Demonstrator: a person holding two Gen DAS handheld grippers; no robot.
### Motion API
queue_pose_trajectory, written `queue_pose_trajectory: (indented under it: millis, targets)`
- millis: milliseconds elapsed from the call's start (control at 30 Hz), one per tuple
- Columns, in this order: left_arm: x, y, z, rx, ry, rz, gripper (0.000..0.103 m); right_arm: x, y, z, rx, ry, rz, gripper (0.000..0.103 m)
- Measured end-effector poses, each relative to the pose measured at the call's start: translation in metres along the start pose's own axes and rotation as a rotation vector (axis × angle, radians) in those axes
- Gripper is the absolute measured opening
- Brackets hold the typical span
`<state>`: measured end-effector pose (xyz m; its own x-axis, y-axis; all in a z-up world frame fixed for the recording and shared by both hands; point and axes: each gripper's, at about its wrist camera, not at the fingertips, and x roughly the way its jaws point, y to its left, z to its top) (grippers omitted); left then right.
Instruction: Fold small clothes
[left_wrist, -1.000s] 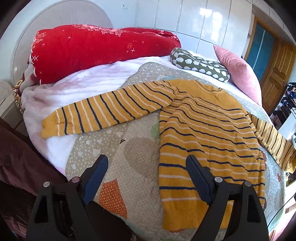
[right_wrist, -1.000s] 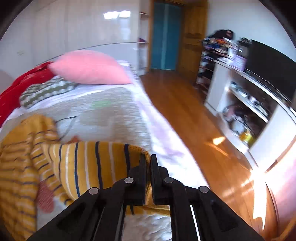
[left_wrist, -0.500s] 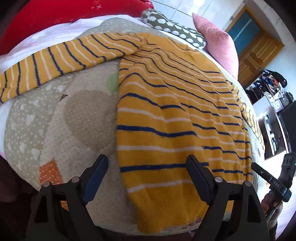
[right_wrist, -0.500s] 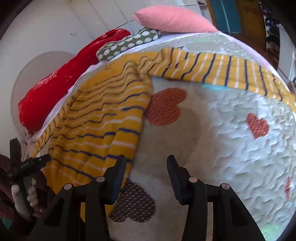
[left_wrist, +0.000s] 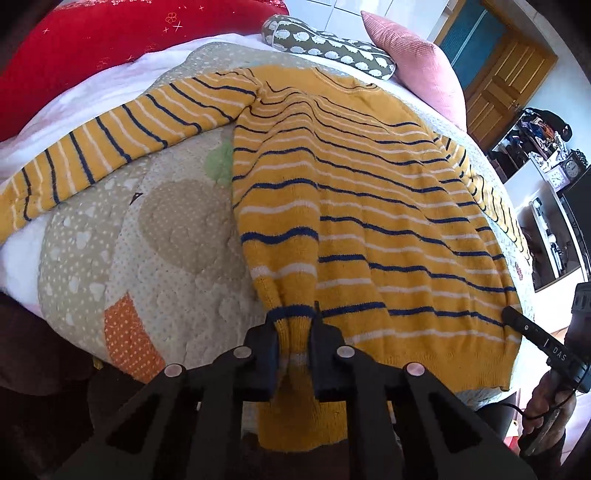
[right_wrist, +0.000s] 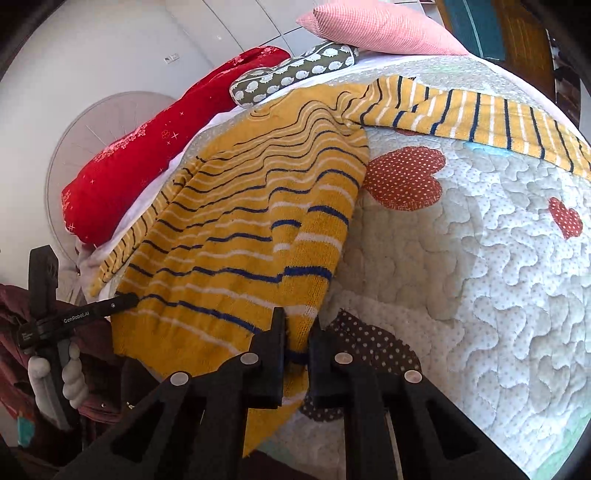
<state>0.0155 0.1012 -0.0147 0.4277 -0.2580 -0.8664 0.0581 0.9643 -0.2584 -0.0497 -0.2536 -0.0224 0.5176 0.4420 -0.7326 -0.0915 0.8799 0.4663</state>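
The yellow striped sweater lies face-flat on the quilted bedspread, collar toward the pink pillow and hem hanging just over the bed's near edge. Both sleeves are spread outward from the body, one reaching toward the red duvet, the other running away from it across the quilt near the red heart patch. The left gripper has just been closing, and its jaws now pinch a bunched fold of the hem at the corner on the red-duvet side; knit fabric is squeezed between the pads and puckers upward from them. The right gripper has likewise just been closing and clamps the opposite hem corner, the one farther from the duvet, with a gathered ridge of sweater rising from its jaws. Each tool also shows at the edge of the other's view, held in the person's hand. Taking both bottom corners at once looks deliberate — it keeps the hem taut and level, so the lower half can probably be carried toward the collar as one straight fold. The spread sleeves are not yet tucked in — they would likely need folding across the body.
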Motion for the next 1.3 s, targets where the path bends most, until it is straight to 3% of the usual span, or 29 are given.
queue_pose_trajectory:
  millis: [367,500,633,800,900,933,1033,1100,1167,1233,1267,1300]
  targets:
    - [-0.008,0.02,-0.032,-0.038,0.023,-0.008,0.018,-0.019,-0.013,-0.052,-0.003,0.078,-0.043,0.009]
    - [-0.035,0.023,-0.031,-0.014,-0.053,0.011,0.029,-0.055,-0.022,-0.043,-0.012,-0.012,-0.101,0.009]
    - [-0.057,0.021,-0.023,0.007,-0.128,0.01,0.042,-0.072,-0.02,-0.012,-0.047,-0.082,-0.144,0.009]
    - [-0.044,-0.008,-0.001,0.064,-0.148,-0.007,0.046,-0.028,-0.002,0.035,-0.078,-0.081,-0.023,0.009]
    - [-0.012,-0.031,0.009,0.11,-0.104,0.005,0.047,0.028,0.001,0.056,-0.027,0.009,0.091,0.009]
    - [0.001,-0.034,0.01,0.121,-0.081,0.022,0.047,0.043,-0.001,0.06,-0.009,0.026,0.091,0.009]
    - [0.039,-0.03,0.015,0.117,0.01,0.131,0.047,0.067,-0.018,0.067,0.018,0.031,-0.059,0.009]
    - [0.043,-0.024,0.019,0.103,0.032,0.116,0.047,0.054,-0.039,0.067,0.09,-0.011,-0.029,0.008]
    - [0.038,-0.023,0.023,0.105,0.039,0.103,0.047,0.023,-0.059,0.063,0.141,-0.086,-0.102,0.009]
    - [0.028,-0.026,0.029,0.106,0.028,0.081,0.047,-0.012,-0.081,0.056,0.16,-0.167,-0.193,0.022]
    - [0.025,-0.029,0.03,0.111,0.024,0.066,0.047,-0.027,-0.095,0.053,0.19,-0.196,-0.201,0.035]
    - [0.022,-0.035,0.033,0.118,0.016,0.047,0.047,-0.041,-0.111,0.049,0.237,-0.224,-0.209,0.039]
